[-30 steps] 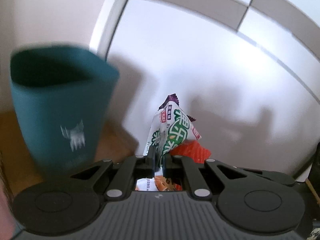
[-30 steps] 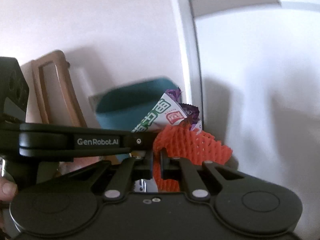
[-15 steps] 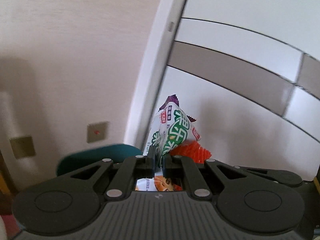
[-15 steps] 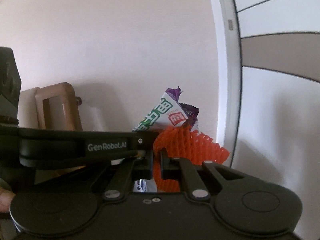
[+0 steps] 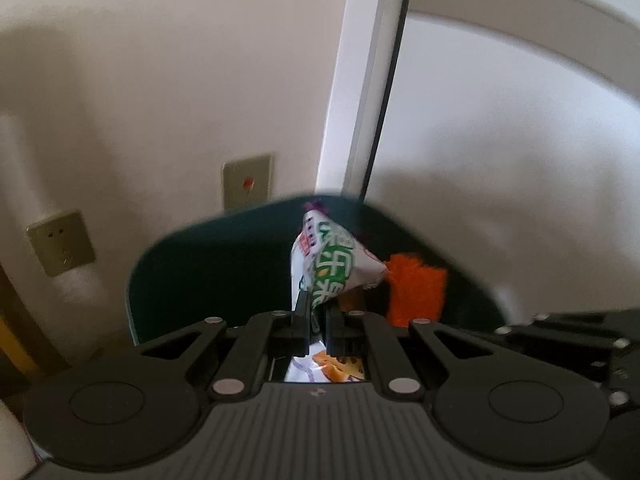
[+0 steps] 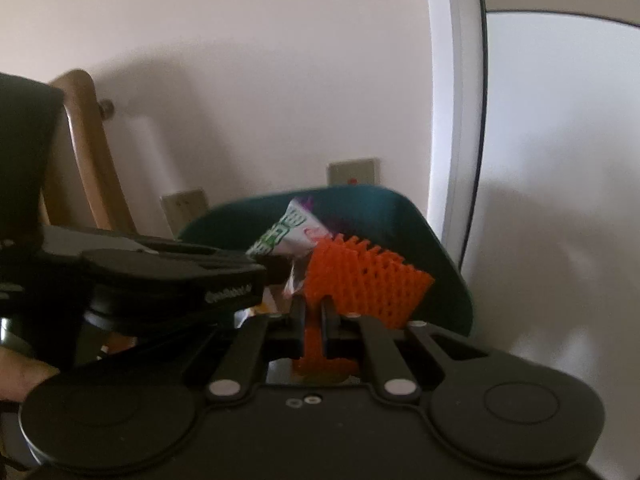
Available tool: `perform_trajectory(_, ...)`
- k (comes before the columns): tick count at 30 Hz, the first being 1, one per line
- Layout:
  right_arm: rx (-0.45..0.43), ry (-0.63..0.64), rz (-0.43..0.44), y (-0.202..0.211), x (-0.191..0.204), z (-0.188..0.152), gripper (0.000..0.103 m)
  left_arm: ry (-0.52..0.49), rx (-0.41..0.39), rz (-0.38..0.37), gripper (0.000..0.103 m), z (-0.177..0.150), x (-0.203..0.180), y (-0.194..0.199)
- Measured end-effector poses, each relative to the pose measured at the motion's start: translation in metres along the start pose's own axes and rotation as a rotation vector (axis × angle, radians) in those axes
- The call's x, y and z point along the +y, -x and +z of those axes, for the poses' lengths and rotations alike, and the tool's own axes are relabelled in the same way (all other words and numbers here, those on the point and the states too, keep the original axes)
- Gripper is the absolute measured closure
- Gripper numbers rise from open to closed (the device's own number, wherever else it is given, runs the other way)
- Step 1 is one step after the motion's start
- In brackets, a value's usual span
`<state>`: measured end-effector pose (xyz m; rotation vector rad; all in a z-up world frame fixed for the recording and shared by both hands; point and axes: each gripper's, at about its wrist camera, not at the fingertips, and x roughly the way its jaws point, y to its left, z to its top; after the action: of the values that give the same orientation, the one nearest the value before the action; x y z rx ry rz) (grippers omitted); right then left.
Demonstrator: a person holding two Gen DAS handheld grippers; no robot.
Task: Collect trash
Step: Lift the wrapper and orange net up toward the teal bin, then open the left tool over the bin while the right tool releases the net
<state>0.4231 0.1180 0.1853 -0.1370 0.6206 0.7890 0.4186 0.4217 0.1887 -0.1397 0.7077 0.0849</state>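
My left gripper is shut on a white and green snack wrapper with a purple torn top. My right gripper is shut on an orange foam fruit net. Both pieces are held side by side over the open mouth of a dark teal bin, seen also in the right wrist view. The wrapper shows in the right wrist view, and the net in the left wrist view. The left gripper's body crosses the right wrist view.
A beige wall carries two socket plates behind the bin. A white door frame and pale panel stand at the right. A wooden chair back is at the left. A fingertip shows at the left edge.
Both grippers have tilted down and come in over the bin, whose open mouth now sits right behind the wrapper and net. Both grips are unchanged.
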Motion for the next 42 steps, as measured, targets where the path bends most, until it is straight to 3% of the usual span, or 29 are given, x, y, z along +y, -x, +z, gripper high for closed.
perform_trajectory(5,0.046,-0.012,-0.022,-0.009,0.001,-0.006,0.087,0.010,0.093,0.026,0.096,-0.014,0.001,-0.018)
perform_trajectory(13,0.023,-0.030,-0.044,0.003,0.002,-0.004,0.070,0.054,0.135,0.022,0.096,-0.019,0.008,-0.014)
perform_trajectory(15,0.012,-0.044,-0.048,0.010,0.000,-0.004,0.069,0.069,0.139,0.017,0.091,-0.018,0.009,-0.012)
perform_trajectory(18,-0.006,-0.056,-0.052,0.021,-0.002,-0.003,0.059,0.069,0.116,0.015,0.085,-0.014,0.005,-0.002)
perform_trajectory(19,-0.016,-0.056,-0.053,0.027,-0.003,-0.003,0.058,0.068,0.111,0.013,0.076,-0.013,0.004,0.002)
perform_trajectory(22,-0.039,-0.068,-0.059,0.048,-0.003,-0.006,0.057,0.085,0.076,0.008,0.037,-0.013,0.001,0.018)
perform_trajectory(27,-0.069,-0.061,-0.064,0.093,-0.008,-0.023,0.056,0.048,0.024,-0.005,0.035,-0.014,-0.010,0.048)
perform_trajectory(30,-0.076,-0.073,-0.072,0.118,-0.014,-0.041,0.054,0.038,0.007,-0.025,0.022,-0.020,-0.015,0.067)
perform_trajectory(42,-0.032,-0.164,-0.117,0.184,-0.064,-0.140,0.045,-0.057,0.005,-0.140,0.022,-0.074,-0.053,0.108)
